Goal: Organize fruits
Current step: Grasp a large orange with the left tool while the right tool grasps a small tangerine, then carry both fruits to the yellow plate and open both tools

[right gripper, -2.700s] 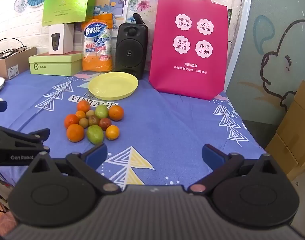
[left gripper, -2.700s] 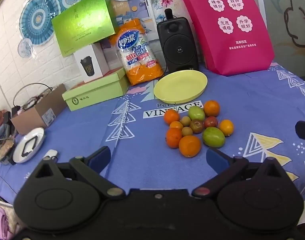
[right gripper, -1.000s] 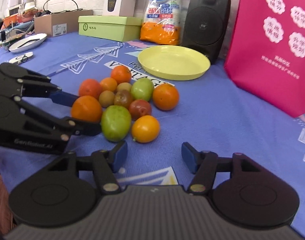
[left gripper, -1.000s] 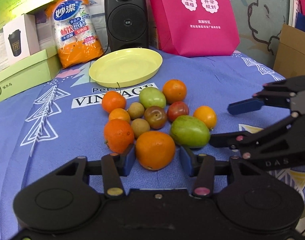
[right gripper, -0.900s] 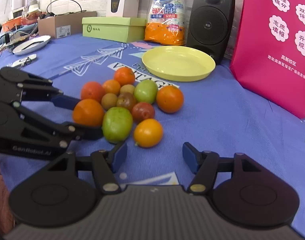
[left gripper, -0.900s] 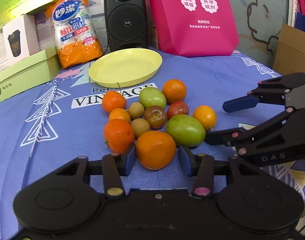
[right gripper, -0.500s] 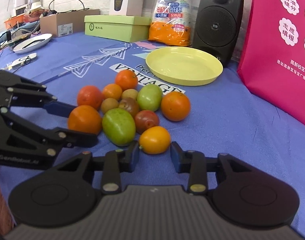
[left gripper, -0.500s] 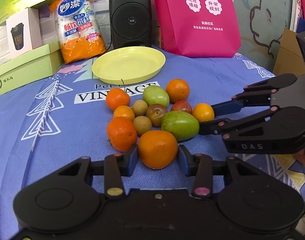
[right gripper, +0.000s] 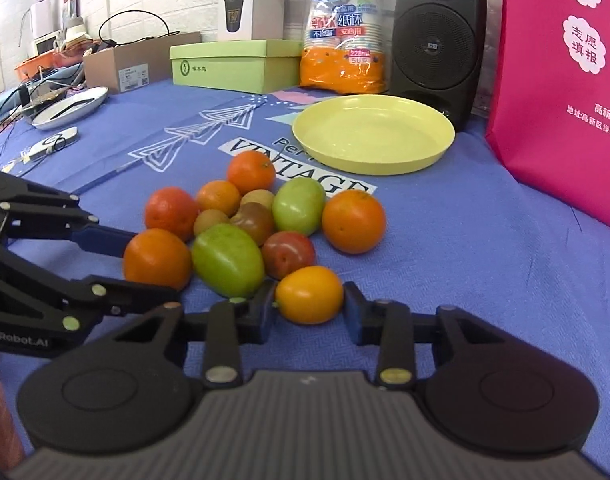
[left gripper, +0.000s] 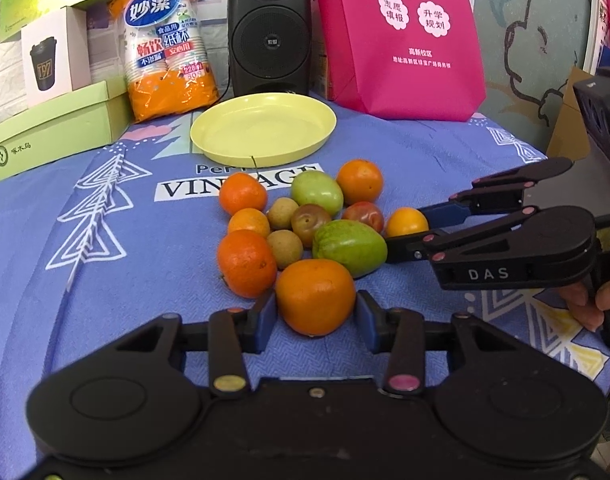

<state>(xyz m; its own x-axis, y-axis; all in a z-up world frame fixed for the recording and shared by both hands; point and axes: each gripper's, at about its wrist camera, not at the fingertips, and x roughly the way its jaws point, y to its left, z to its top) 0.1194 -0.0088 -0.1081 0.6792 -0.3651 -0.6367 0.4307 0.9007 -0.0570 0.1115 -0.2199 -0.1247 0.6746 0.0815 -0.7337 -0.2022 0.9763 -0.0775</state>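
Several oranges, green fruits, a red fruit and small brown fruits lie in a heap on the blue cloth, in front of an empty yellow plate (left gripper: 263,128) (right gripper: 373,134). My left gripper (left gripper: 315,316) has its pads on both sides of the nearest big orange (left gripper: 315,296) (right gripper: 157,258), which rests on the cloth. My right gripper (right gripper: 309,310) has its pads on both sides of a small yellow-orange fruit (right gripper: 309,294) (left gripper: 407,222), also on the cloth. A large green fruit (left gripper: 349,247) (right gripper: 227,260) lies between the two.
A black speaker (left gripper: 269,34), a pink bag (left gripper: 397,36), an orange pack of paper cups (left gripper: 167,46) and a green box (left gripper: 53,128) stand behind the plate. A white dish (right gripper: 67,108) and cardboard box (right gripper: 133,64) sit far left.
Both grippers came in low to the heap and narrowed: the left around the big orange, the right around the yellow-orange fruit. The fruits have not moved.
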